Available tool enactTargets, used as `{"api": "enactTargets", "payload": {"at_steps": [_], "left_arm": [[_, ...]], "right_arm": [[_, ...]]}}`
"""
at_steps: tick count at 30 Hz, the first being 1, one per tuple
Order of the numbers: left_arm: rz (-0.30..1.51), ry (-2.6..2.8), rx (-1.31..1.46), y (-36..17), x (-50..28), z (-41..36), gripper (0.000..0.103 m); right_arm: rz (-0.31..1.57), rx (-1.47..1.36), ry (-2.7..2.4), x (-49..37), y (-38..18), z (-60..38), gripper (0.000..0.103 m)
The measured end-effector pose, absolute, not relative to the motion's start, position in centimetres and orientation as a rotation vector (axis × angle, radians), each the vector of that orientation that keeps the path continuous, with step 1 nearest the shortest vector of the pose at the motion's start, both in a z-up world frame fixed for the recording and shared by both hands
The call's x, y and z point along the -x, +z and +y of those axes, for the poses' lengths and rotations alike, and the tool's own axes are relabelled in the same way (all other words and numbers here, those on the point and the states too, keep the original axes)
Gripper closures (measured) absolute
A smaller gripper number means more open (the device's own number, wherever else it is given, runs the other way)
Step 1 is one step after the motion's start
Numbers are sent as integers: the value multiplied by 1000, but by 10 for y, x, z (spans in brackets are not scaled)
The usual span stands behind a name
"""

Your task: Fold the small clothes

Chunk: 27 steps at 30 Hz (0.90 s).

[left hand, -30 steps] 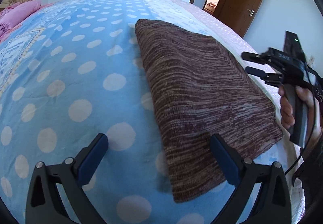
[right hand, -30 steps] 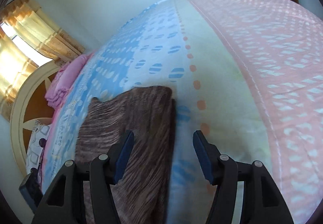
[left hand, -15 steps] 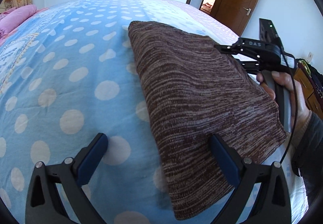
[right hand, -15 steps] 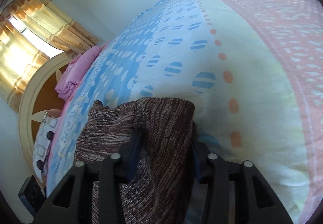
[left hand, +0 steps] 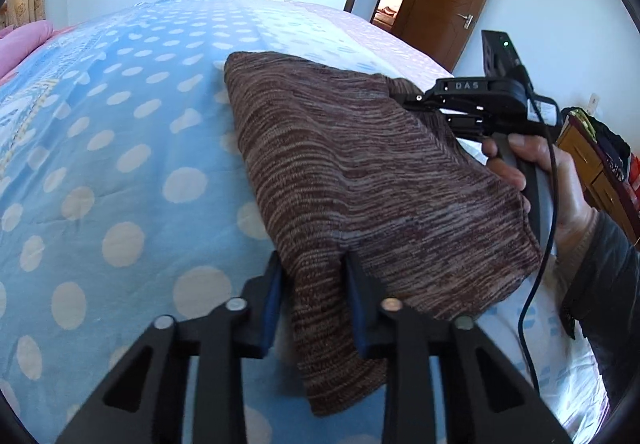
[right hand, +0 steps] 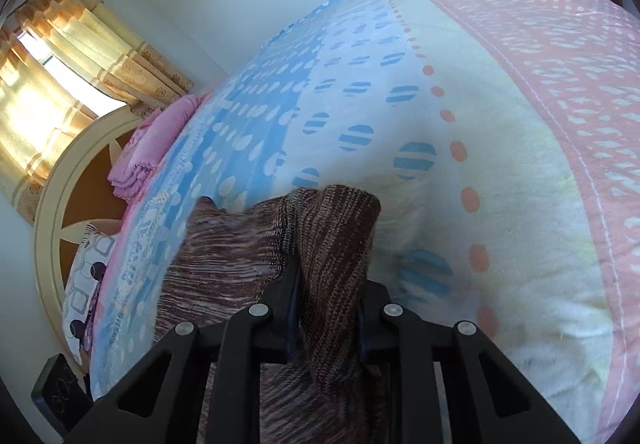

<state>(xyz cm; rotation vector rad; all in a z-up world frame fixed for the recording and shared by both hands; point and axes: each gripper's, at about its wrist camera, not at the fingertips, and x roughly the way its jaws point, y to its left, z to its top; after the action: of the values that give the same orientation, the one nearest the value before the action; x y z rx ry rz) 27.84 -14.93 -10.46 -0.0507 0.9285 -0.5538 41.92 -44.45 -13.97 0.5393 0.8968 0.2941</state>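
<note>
A second ago our left gripper (left hand: 314, 294) stood wide over the near corner of the brown knit garment (left hand: 360, 172); now its blue pads have swung in on that corner. They are closing at this moment, and the cloth bunches between them, pressed on both sides. In this left wrist view the garment lies folded on the polka-dot bedspread (left hand: 120, 164), near the bed's right side. We judge we took the near corner so that this end can be lifted and carried over for the next fold. Farther along the same edge, the right gripper (left hand: 400, 100) bites the far right corner, with the hand (left hand: 556, 180) on its handle just beside the cloth.

In the right wrist view, the right gripper (right hand: 328, 292) has likewise come in from half open a second ago and is closing now. A raised fold of the garment (right hand: 336, 236) stands pinched between its jaws, the knit humped up above the pads and trailing down toward the camera. The rest of it spreads left over the bedspread (right hand: 500, 164). With two corners of one edge held, we judge the pair is set to lift that edge together and keep it straight.
</note>
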Motion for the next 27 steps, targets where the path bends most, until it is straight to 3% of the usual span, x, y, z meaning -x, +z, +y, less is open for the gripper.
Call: {"api": "enactTargets", "payload": {"at_steps": [6,27], "left_arm": [[919,-563,53,-93,-271,-141,92],[851,-493,41,-50,-217,-73,94]], "right_arm": [[848,-502,294,-400,-106,-430,82],[840,-465,400,-365,-65,-340,82]]}}
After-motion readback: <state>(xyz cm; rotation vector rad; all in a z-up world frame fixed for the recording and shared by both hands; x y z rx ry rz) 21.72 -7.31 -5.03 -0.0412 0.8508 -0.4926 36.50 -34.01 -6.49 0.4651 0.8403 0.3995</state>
